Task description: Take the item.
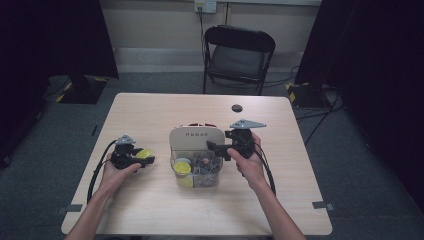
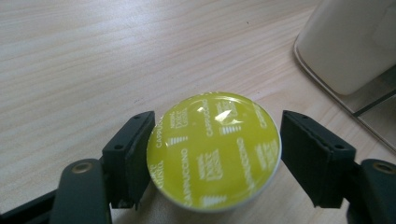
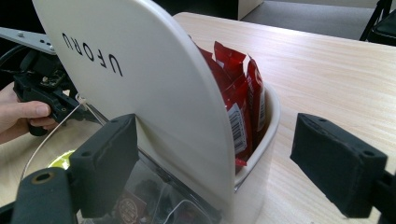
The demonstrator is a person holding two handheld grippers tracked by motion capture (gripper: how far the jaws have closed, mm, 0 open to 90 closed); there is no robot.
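1. The left gripper (image 2: 215,158) has its jaws around a yellow cappuccino capsule (image 2: 215,149) on the table (image 1: 150,210). One jaw touches it and the other stands just clear, so it isn't pinched yet.
2. My guess: the capsule belongs in the clear organiser box (image 1: 196,172), where another yellow capsule (image 1: 182,167) already sits. Next comes closing and lifting.
3. The box's raised white lid (image 3: 154,93) and red sachets (image 3: 238,102) crowd the far side.
4. The right gripper (image 3: 215,163) is spread wide around the lid, holding nothing.
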